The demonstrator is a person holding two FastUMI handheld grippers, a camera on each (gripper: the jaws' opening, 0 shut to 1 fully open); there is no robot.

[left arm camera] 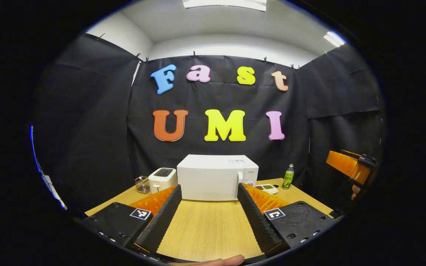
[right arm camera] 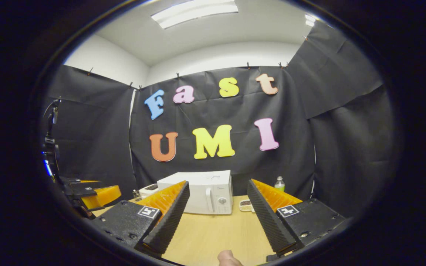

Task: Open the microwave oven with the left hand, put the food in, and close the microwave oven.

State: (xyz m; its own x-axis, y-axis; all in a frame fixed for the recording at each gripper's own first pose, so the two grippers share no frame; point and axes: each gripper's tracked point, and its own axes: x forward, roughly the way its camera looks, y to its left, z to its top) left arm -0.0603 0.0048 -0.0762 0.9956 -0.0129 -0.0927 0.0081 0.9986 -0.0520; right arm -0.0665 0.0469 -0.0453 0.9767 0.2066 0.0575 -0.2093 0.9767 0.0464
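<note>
In the left gripper view, the left gripper is pointing straight at the microwave oven, which is sitting shut at the centre of the frame, at the far end of the table. Its fingers are standing wide apart with nothing between them. The door handle is showing as a vertical bar right of centre, so the approach should be shifting that way and taking the handle squarely between the fingers before pulling. The food dish is lying just right of the oven, beside a bottle.

In the right gripper view, the right gripper is also gaping open and empty, well back from the oven, with the dish at lower centre. It is best waiting clear of the door's swing.
</note>
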